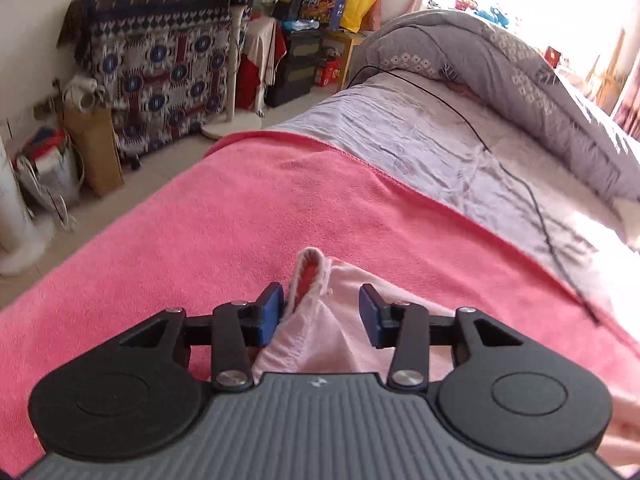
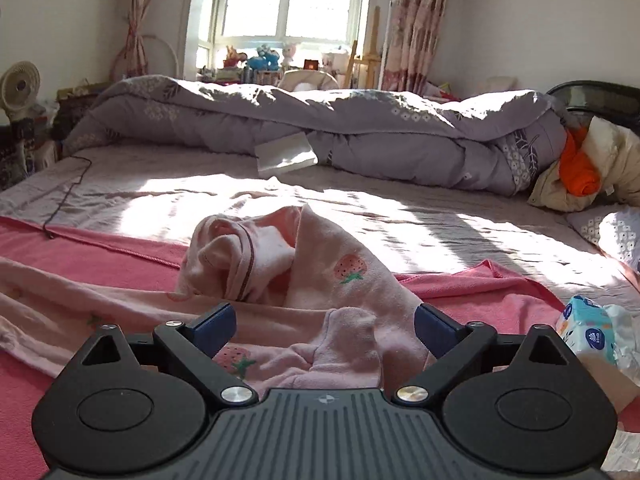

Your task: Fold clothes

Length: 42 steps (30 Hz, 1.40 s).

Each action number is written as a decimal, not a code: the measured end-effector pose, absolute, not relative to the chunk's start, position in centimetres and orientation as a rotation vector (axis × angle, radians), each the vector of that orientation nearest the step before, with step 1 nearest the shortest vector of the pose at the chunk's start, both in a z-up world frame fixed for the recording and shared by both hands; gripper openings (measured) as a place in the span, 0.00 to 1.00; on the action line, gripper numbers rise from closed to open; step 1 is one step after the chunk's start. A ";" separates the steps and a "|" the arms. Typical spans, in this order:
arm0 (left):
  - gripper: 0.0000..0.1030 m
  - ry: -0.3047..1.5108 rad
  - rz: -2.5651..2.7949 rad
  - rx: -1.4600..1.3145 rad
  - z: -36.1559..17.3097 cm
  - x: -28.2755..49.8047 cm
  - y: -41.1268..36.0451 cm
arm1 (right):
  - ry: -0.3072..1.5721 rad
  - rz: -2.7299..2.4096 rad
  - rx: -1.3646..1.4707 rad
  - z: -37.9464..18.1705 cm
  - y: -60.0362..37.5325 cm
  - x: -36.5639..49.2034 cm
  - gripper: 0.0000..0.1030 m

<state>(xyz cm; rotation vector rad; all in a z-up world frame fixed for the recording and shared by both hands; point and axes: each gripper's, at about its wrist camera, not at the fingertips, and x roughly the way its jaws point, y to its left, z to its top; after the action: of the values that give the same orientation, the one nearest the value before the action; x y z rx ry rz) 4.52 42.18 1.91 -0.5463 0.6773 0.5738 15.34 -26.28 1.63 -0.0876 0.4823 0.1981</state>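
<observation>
The left gripper (image 1: 320, 312) stands with its blue pads parted, and a bunched fold of the pale pink garment (image 1: 320, 332) rises in the gap between them; the hem touches the left pad while the right pad stands clear of the cloth, so nothing is clamped. The right gripper (image 2: 325, 330) is spread wider, released, with a crumpled part of the same pink garment (image 2: 340, 276) lying between and just beyond its fingers. The garment carries printed strawberries and a dark-piped collar, and it sprawls across the pink towel (image 1: 240, 216) that covers the near edge of the bed, its long part trailing toward the left in the right wrist view. Past the towel's far edge lies the lilac bedsheet (image 2: 360, 196), crossed by a thin black cable (image 1: 516, 176), and a rolled grey flowered quilt (image 2: 360, 128) along the far side. Near the towel's right corner sits a tissue pack (image 2: 588, 334) with a blue round logo; its writing is too small to read.
</observation>
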 end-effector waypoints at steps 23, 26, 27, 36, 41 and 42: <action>0.71 0.632 0.762 -0.371 0.4 -17.2 30.6 | 0.438 0.496 0.019 -3.9 -26.0 -11.5 1.00; 0.71 0.642 0.779 -0.335 0.0 -16.0 29.5 | 0.414 0.473 0.010 -4.1 -26.5 -12.0 1.00; 0.71 0.641 0.796 -0.316 -0.3 -15.6 29.3 | 0.411 0.469 0.009 -4.2 -26.7 -12.1 1.00; 0.04 0.615 0.847 -0.130 -0.1 -13.9 26.3 | 0.404 0.457 0.005 -4.9 -27.2 -12.5 1.00; 0.05 0.575 0.896 -0.051 1.2 -15.2 26.9 | 0.380 0.420 -0.002 -4.2 -28.0 -13.2 1.00; 0.05 0.582 0.907 -0.044 1.1 -15.4 27.2 | 0.377 0.411 -0.003 -4.1 -28.2 -13.4 1.00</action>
<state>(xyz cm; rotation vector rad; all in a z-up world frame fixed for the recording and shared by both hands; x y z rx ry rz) -15.42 27.19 1.12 -0.0443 0.5824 0.9066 -13.36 -28.23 -4.07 -0.0027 0.3770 0.4107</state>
